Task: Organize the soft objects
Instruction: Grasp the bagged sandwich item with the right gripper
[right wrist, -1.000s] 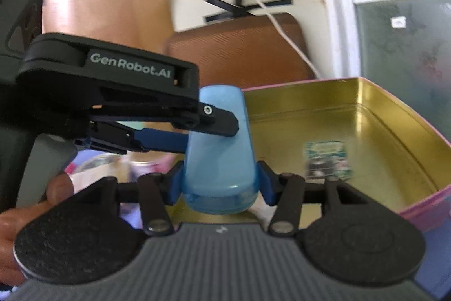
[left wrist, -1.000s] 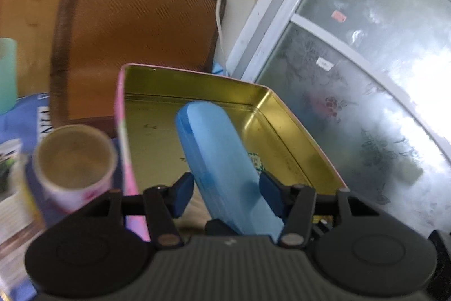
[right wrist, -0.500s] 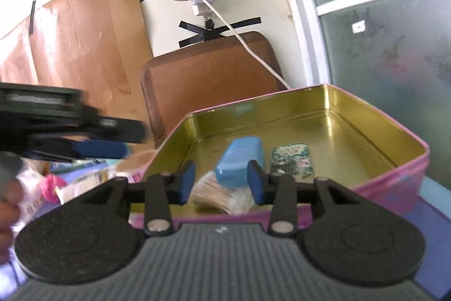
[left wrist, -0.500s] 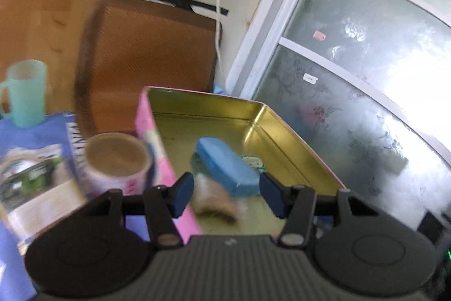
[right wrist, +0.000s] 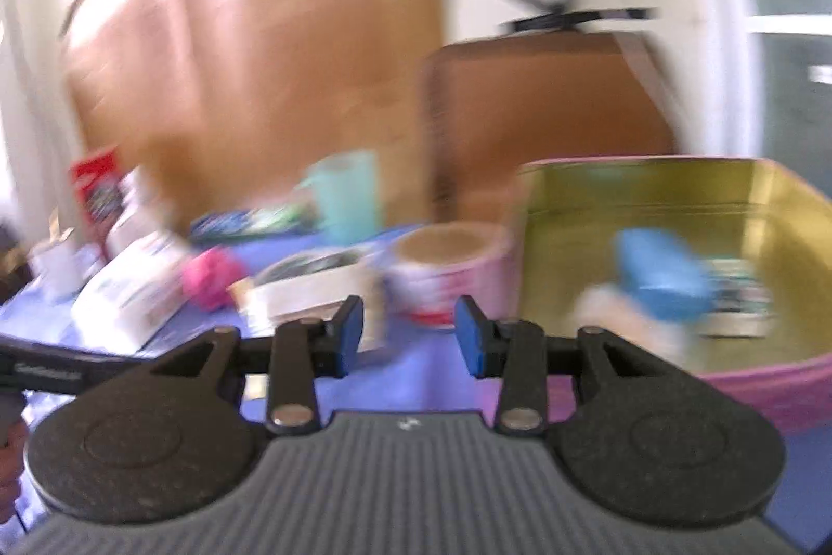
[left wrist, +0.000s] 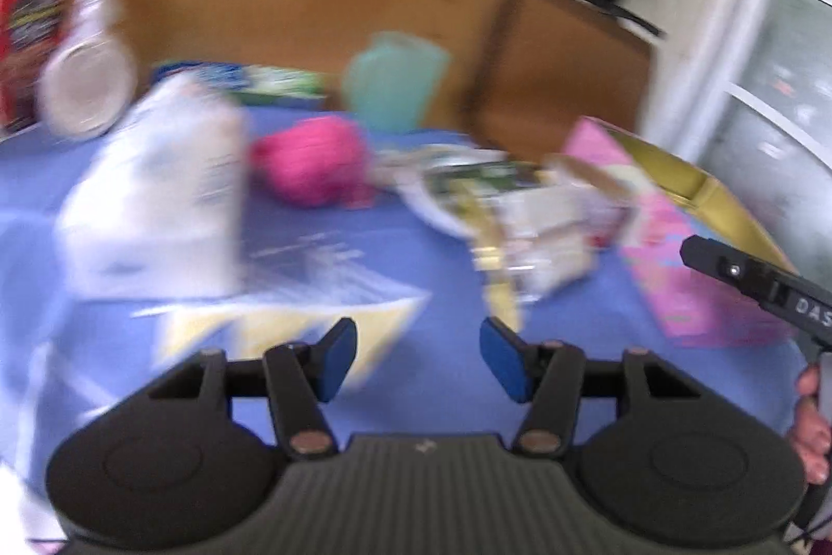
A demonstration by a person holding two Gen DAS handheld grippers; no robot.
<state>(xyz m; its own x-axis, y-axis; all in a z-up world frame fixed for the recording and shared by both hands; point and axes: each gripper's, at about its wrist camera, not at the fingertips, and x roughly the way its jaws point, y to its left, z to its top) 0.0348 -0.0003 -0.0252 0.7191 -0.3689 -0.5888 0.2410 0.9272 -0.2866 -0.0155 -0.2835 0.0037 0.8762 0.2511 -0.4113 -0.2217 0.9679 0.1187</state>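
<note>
Left gripper hangs spread and empty; the pink soft ball, blurred, probably yarn, sits on the table straight ahead toward upper centre, nearer it than the right gripper, also empty.

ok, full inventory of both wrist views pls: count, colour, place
tin: 1, pink outside, gold inside, right on table
blue soft item: 1, inside tin
pale soft item: 1, in tin, beside the blue one
small card: 1, green-white, tin floor
paper cup: 1, white-pink, left of tin
mug: 1, mint, table's far edge
pink soft ball: 1, mid-table
white packet: 1, left
tablecloth: 1, blue
chair: 1, brown, behind table
left tool: open, empty
right tool: open, empty
</note>
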